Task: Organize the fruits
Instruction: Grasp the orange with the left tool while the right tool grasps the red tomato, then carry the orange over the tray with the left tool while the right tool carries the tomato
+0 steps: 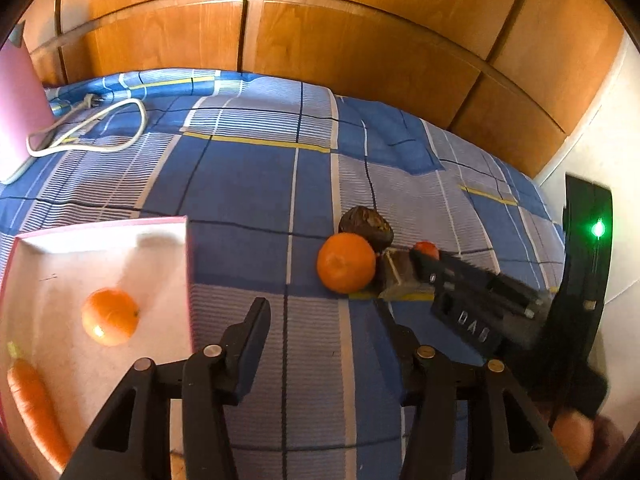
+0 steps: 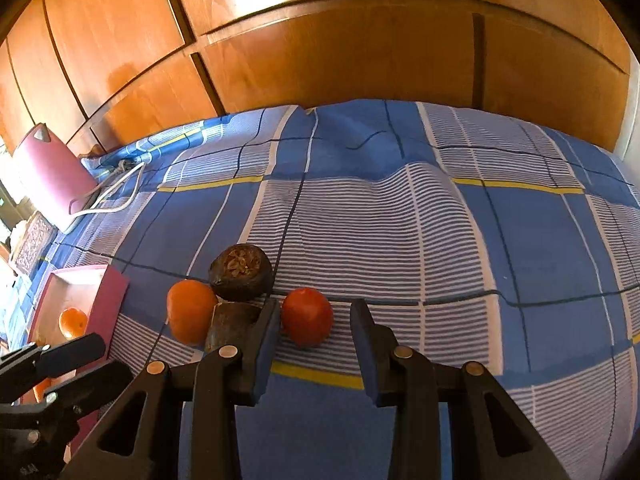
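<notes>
A pink box [image 1: 186, 256] lies on the bed at the left and holds an orange [image 1: 110, 316] and a carrot [image 1: 36, 408]. On the blue checked bedspread lie an orange [image 1: 346, 263], a dark avocado [image 1: 366, 226], a second dark avocado [image 2: 234, 322] and a red tomato [image 2: 307, 317]. My right gripper [image 2: 316, 322] is open, with its fingertips on either side of the tomato. It also shows in the left wrist view [image 1: 404, 264]. My left gripper [image 1: 324, 320] is open and empty, above the bedspread just right of the box.
A pink kettle [image 2: 52, 172] with a white cord [image 1: 92, 128] stands at the bed's far left. Wooden wardrobe doors [image 1: 360, 48] rise behind the bed. A white wall [image 1: 600, 152] is at the right. Open bedspread [image 2: 440, 220] stretches beyond the fruit.
</notes>
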### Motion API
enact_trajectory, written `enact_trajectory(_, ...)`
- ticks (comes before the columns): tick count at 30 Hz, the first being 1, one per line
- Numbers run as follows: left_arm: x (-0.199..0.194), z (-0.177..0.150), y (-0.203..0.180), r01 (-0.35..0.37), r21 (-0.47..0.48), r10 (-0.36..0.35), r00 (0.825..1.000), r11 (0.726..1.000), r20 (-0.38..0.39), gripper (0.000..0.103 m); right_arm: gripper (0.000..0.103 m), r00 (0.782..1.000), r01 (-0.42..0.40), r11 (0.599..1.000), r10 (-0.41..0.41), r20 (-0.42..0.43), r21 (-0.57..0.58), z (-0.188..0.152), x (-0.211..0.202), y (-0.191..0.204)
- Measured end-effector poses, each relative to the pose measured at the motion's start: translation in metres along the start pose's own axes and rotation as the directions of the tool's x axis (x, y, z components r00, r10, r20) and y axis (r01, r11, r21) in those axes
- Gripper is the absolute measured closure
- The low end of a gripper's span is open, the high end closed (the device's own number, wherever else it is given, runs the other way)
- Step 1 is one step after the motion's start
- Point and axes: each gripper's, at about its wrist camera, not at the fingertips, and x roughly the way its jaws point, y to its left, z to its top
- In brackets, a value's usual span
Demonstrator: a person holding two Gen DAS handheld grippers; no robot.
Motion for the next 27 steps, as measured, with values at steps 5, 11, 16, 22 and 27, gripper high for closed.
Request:
enact_trajectory(5, 0.010, 0.010, 0.001, 0.013, -0.017, -0.013, 1.000, 1.000, 0.001, 0.052, 0.077, 1.000, 0.015, 1.000, -0.015, 0.005, -0.021, -0.004, 0.002, 0.003)
enact_trajectory(11, 0.022, 0.021, -0.005, 0.039, -0.027, -0.039, 0.999, 0.999, -0.006, 0.051, 0.077, 0.999, 0.037, 0.998, -0.037, 0.014, -0.056, -0.011, -0.003, 0.006)
enact_trajectory(16, 0.039, 0.027, -0.004, 0.037, -0.053, -0.039, 0.999, 0.998, -0.037, 0.051, 0.077, 0.999, 0.035, 0.998, -0.035, 0.016, -0.060, -0.011, -0.003, 0.006)
enact_trajectory(22, 0.048, 0.029, -0.003, 0.100, -0.068, -0.103, 0.994, 0.993, -0.042, 0.065, 0.077, 0.999, 0.037, 0.997, -0.036, 0.018, -0.061, -0.011, -0.003, 0.006)
enact_trajectory(27, 0.042, 0.023, -0.006, 0.095, -0.049, -0.097, 0.995, 0.994, -0.039, 0.066, 0.077, 0.999, 0.039, 0.997, -0.038, 0.018, -0.065, -0.011, -0.003, 0.007)
